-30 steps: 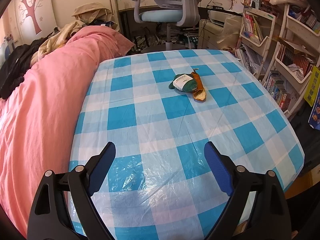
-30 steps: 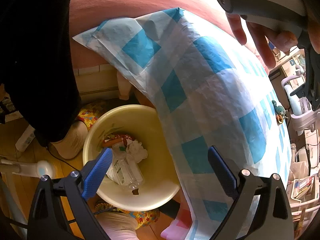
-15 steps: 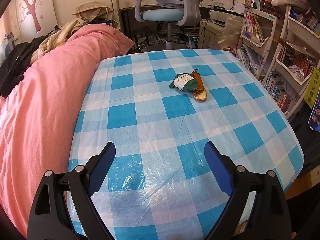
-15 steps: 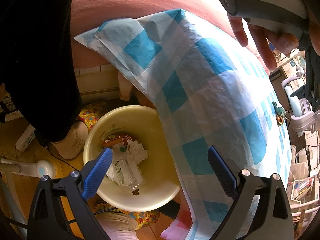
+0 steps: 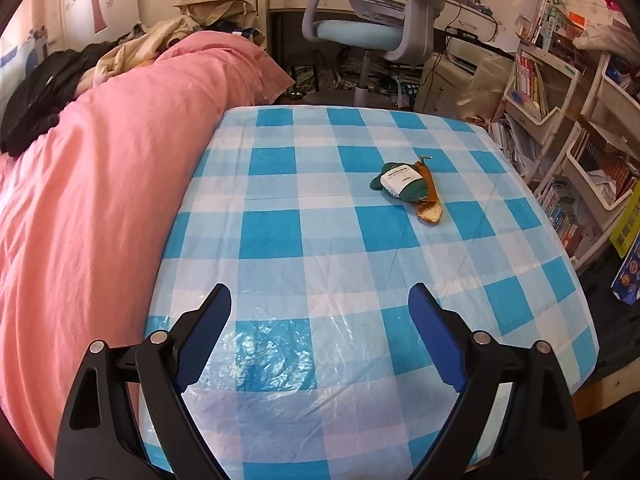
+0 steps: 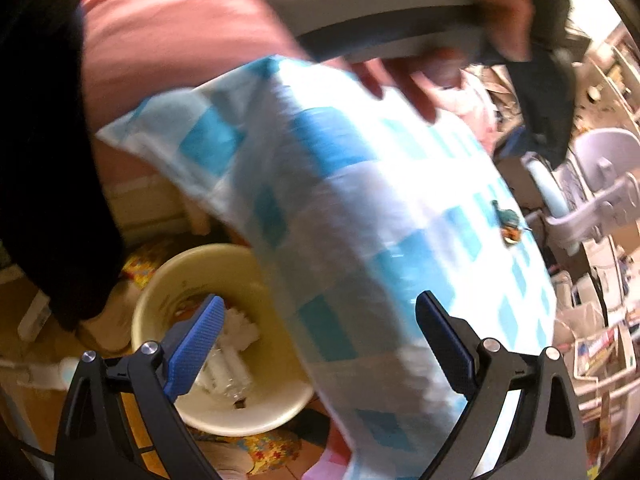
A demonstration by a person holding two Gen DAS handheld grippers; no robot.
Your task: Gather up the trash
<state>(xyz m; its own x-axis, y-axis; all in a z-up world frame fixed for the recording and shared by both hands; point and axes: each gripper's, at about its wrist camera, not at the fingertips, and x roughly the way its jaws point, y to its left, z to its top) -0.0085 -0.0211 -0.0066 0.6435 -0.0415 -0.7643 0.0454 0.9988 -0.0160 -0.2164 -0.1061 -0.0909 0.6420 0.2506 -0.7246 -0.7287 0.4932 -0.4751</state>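
A green wrapper with a white label point(image 5: 401, 186) and an orange peel point(image 5: 430, 208) lie together on the blue-checked tablecloth point(image 5: 320, 272), far ahead and a little right of my open, empty left gripper point(image 5: 320, 308). They show small and blurred in the right wrist view point(image 6: 508, 224). My right gripper point(image 6: 318, 316) is open and empty beside the table's edge, above a cream bin point(image 6: 280, 412) on the floor that holds crumpled paper and a plastic bottle point(image 6: 232, 344). The hand holding the left gripper point(image 6: 420, 76) shows at the top.
A pink quilt point(image 5: 92, 184) borders the table on the left. An office chair point(image 5: 368, 24) stands behind the table. Shelves of books point(image 5: 572, 152) stand at the right. The cloth hangs over the table edge point(image 6: 360, 380) next to the bin.
My right gripper has swung up and to the right, blurring its view; the bin now sits lower left. My left gripper has shifted slightly, with the trash appearing a bit nearer.
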